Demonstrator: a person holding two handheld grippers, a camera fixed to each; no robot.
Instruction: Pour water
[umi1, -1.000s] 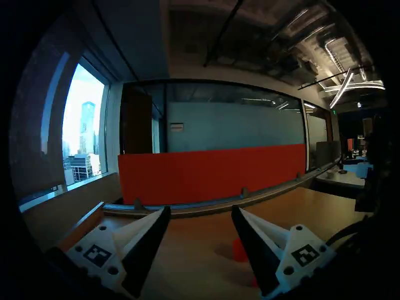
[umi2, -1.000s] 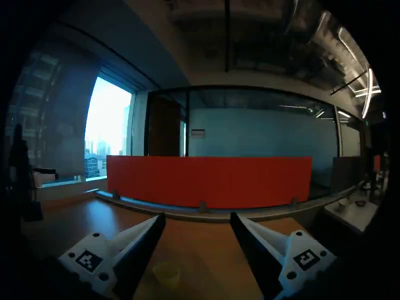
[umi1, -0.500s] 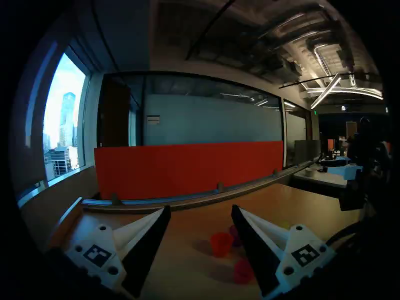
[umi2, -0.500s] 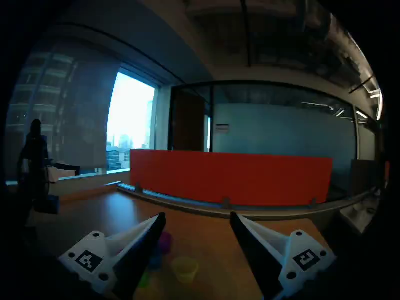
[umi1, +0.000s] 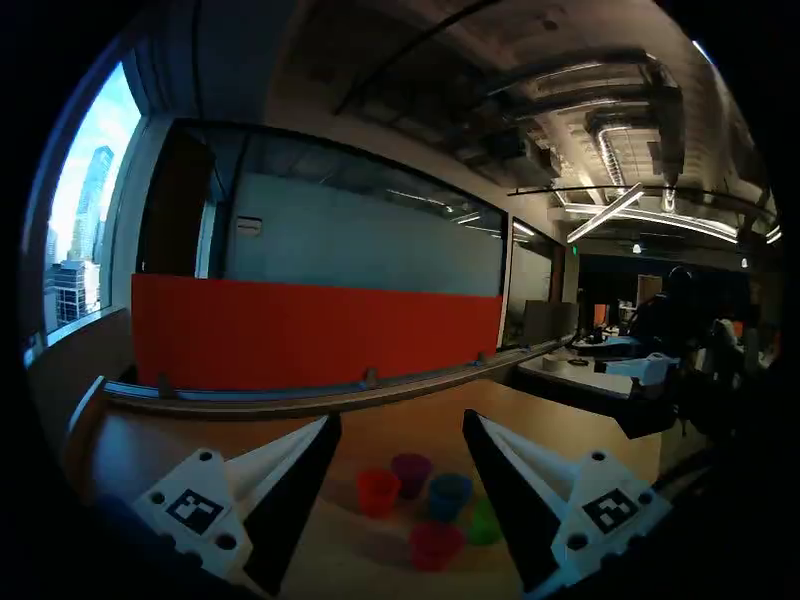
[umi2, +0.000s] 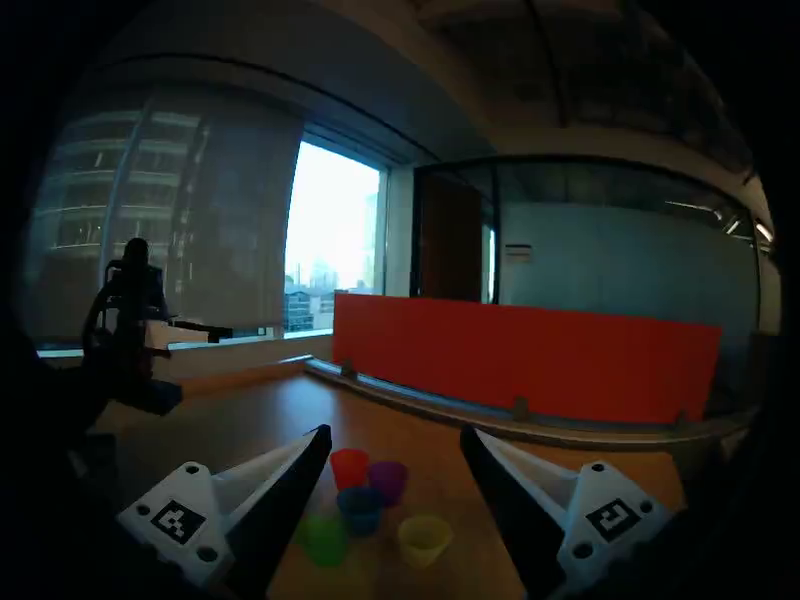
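Several small plastic cups stand clustered on the wooden table. In the left gripper view I see an orange cup (umi1: 378, 491), a purple cup (umi1: 411, 473), a blue cup (umi1: 449, 496), a green cup (umi1: 485, 522) and a red cup (umi1: 436, 546) just beyond my open left gripper (umi1: 400, 420). In the right gripper view a red cup (umi2: 350, 467), purple cup (umi2: 387, 482), blue cup (umi2: 359, 509), green cup (umi2: 325, 541) and yellow cup (umi2: 424, 540) sit between the fingers of my open right gripper (umi2: 395, 432). Neither gripper holds anything.
The wooden table (umi2: 250, 410) ends at a low rail under an orange-red divider panel (umi1: 300, 330). A bright window (umi2: 335, 240) lies to the left. Dark silhouettes stand at the right edge (umi1: 690, 350) and left edge (umi2: 125, 340). More desks (umi1: 590, 375) lie beyond.
The left view has swung right and the right view left. The cluster of cups has come fully into sight between both pairs of fingers. Both grippers stay open.
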